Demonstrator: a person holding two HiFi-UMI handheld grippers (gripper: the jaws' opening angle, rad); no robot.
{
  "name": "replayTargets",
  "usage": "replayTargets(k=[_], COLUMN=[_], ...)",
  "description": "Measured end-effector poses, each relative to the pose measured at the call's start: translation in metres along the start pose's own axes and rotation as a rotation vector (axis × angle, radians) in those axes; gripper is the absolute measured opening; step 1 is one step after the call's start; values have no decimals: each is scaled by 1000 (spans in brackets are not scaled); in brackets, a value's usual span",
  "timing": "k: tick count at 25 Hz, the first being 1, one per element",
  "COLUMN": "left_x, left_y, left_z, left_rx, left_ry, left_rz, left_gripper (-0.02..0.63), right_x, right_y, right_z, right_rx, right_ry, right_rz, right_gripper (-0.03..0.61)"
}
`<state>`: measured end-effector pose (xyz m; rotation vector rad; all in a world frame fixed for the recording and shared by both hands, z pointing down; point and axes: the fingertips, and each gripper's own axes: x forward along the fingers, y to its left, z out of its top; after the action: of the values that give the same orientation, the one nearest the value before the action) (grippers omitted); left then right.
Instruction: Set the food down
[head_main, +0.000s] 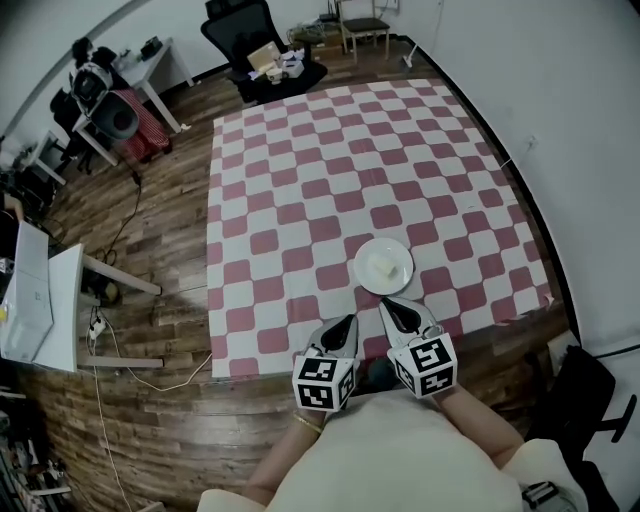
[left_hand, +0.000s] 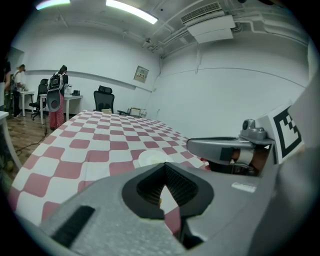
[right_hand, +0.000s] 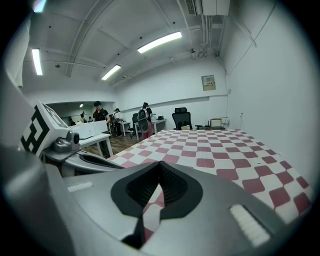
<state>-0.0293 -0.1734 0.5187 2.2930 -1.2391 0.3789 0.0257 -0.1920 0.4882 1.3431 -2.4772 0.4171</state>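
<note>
A white plate (head_main: 362, 262) sits on the red-and-white checked table (head_main: 300, 180) near its front edge, and a pale block of food (head_main: 386, 268) lies on it. My left gripper (head_main: 351, 319) hovers just in front of the plate, shut and empty. Beside it, my right gripper (head_main: 384, 302) points at the plate's near rim, also shut with nothing held. In the left gripper view the closed left gripper (left_hand: 163, 167) faces the plate (left_hand: 150, 157), with the right gripper (left_hand: 225, 147) alongside. The right gripper view shows the right gripper (right_hand: 160, 166) closed over the cloth.
A black office chair (head_main: 250, 40) stands beyond the table's far end. White desks (head_main: 45, 290) and people (head_main: 95, 85) are at the left on the wooden floor. A white wall runs along the table's right side. A dark chair (head_main: 585, 390) sits at lower right.
</note>
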Motion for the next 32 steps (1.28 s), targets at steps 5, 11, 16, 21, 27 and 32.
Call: replayTargets(k=[5, 11, 16, 21, 27, 32], left_x=[-11, -22, -24, -24, -24, -23], left_y=[-1, -1, -2, -4, -3, -4], left_z=[-1, -7, -9, -6, -4, -4], left_rx=[18, 29, 40, 49, 55, 53], left_ry=[-1, 0, 0, -8, -11, -11], left_rz=[-21, -35, -44, -50, -54, -59], left_gripper=[6, 6, 6, 6, 6, 6], right_x=[-8, -16, -20, -20, -19, -19], right_y=[9, 20, 23, 21, 23, 22], right_z=[0, -9, -12, -12, -10, -9], right_rx=[11, -3, -10, -6, -14, -18], right_ry=[-29, -21, -17, -20, -23, -26], right_rz=[-30, -46, -61, -69, -68, -71], right_gripper=[2, 0, 2, 2, 2, 2])
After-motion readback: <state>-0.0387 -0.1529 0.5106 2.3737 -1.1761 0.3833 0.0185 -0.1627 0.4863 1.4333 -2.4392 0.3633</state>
